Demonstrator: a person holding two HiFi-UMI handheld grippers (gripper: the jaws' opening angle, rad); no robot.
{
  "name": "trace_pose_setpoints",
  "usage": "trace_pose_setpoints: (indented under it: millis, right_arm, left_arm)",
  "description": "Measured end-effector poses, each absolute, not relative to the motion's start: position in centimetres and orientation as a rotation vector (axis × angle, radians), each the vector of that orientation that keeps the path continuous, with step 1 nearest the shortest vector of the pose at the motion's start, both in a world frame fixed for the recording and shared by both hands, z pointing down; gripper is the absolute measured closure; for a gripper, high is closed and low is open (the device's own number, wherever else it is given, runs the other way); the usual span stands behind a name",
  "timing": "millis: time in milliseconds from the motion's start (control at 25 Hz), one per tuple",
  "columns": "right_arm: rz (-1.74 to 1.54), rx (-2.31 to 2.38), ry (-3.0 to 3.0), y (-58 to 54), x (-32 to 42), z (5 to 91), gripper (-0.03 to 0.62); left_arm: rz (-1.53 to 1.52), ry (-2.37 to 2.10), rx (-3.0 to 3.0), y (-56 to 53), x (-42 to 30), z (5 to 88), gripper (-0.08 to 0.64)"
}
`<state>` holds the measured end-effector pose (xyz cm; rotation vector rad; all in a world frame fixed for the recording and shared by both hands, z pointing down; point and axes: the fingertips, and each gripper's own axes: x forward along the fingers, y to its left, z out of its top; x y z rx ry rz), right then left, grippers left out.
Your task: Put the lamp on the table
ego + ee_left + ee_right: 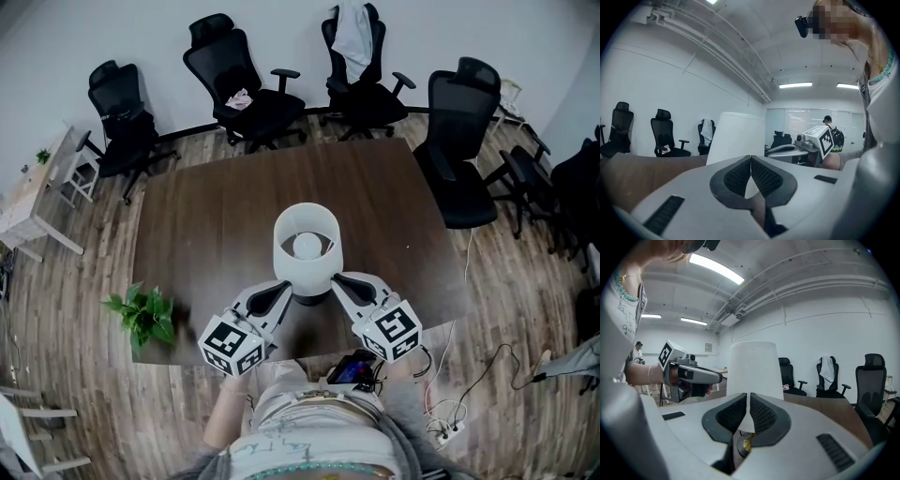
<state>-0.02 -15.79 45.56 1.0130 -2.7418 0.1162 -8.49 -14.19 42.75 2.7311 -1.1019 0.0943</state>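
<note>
The lamp (306, 246) stands upright on the dark wooden worktop (216, 206), close to the edge nearest the person. Its white shade (753, 369) sits above a dark round base (311, 299). The two grippers come at it from the near side, one on each flank of the base.

The left gripper (285, 288) reaches in below the shade. In its own view its jaws are pressed together tip to tip with nothing between them, and the shade rises just behind them. The right gripper (336, 282) mirrors it on the other side. Its jaws are drawn almost together, leaving only a thin slit, and they pinch nothing; the lamp's base shows beyond them. From the head view, the shade's overhang makes it hard to say whether either gripper's tips touch the base.

Black office chairs (248, 89) line the far side of the worktop, and a potted plant (142, 314) sits by its near left corner.
</note>
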Motion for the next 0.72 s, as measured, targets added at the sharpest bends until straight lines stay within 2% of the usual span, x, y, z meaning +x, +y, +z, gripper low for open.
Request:
trace_pose_setpoints:
  millis: [720]
  right_arm:
    - [0.147, 0.889, -2.794, -13.3, -0.8, 44.5, 0.572]
  left_arm:
    - [0.105, -1.174, 2.699, -11.8, -6.1, 42.3, 0.549]
